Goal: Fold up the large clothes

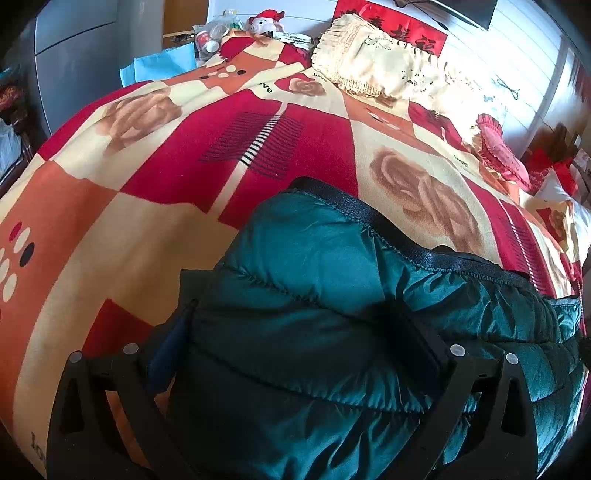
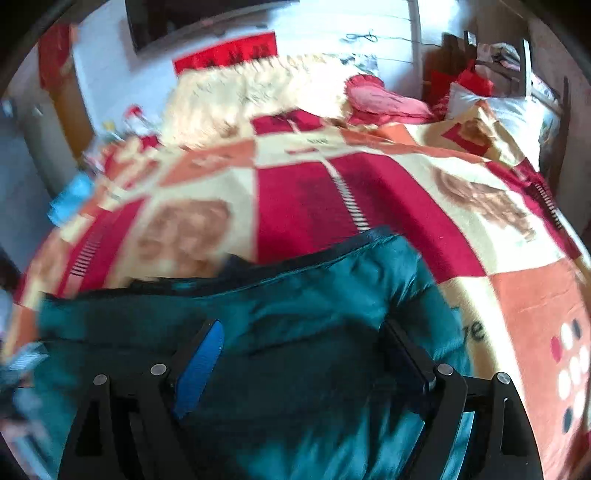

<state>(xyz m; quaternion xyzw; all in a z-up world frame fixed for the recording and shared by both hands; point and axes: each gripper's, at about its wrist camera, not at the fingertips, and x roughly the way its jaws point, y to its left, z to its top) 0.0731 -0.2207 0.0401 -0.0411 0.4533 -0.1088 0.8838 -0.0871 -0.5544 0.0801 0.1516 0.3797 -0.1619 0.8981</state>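
the teal quilted jacket (image 1: 332,295) lies bunched at the near side of the bed, on the red, orange and cream rose-patterned blanket (image 1: 177,155), its dark-trimmed edge turned toward the head of the bed, where a cream fringed pillow (image 1: 373,62), a red frilled cushion (image 1: 498,147) and a small plush toy (image 1: 264,20) sit well apart from it. beyond that trim the blanket runs bare up to the pillow, and left of the jacket out to the bed edge. the left claw (image 1: 299,332) and the right claw (image 2: 301,347) are each spread wide, padded jacket fabric bulging between the fingers; the right view is motion-blurred.
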